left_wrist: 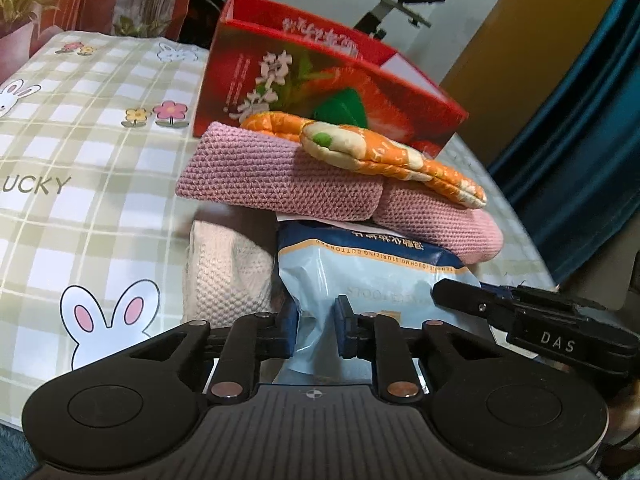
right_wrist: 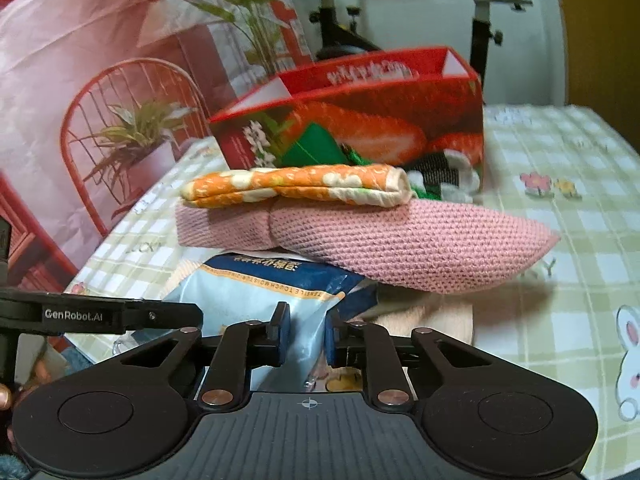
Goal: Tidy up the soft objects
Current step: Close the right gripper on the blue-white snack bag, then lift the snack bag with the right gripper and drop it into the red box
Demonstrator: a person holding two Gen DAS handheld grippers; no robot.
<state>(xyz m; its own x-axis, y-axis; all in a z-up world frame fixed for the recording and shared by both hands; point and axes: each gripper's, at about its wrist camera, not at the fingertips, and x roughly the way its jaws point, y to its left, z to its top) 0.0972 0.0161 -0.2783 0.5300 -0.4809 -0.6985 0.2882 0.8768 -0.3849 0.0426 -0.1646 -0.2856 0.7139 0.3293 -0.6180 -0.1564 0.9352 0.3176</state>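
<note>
A stack of soft things lies on the table in front of an open red box (left_wrist: 320,72) (right_wrist: 360,120). At the bottom is a blue-and-white plastic pack of cotton pads (left_wrist: 360,264) (right_wrist: 248,284), beside a cream knitted piece (left_wrist: 228,272) (right_wrist: 432,320). A pink knitted piece (left_wrist: 280,176) (right_wrist: 400,240) rests on the pack, and a folded orange quilted cloth (left_wrist: 360,148) (right_wrist: 296,184) lies on top. My left gripper (left_wrist: 318,328) is shut on the near edge of the pack, and the plastic is pinched between its pads. My right gripper (right_wrist: 306,334) is shut on the same edge, further along.
The table wears a green checked cloth with rabbits and flowers (left_wrist: 100,140) (right_wrist: 560,220). A printed backdrop of plants and a red chair (right_wrist: 100,120) hangs behind it. An exercise bike (right_wrist: 340,20) stands beyond the box. A blue curtain (left_wrist: 580,120) hangs at the right.
</note>
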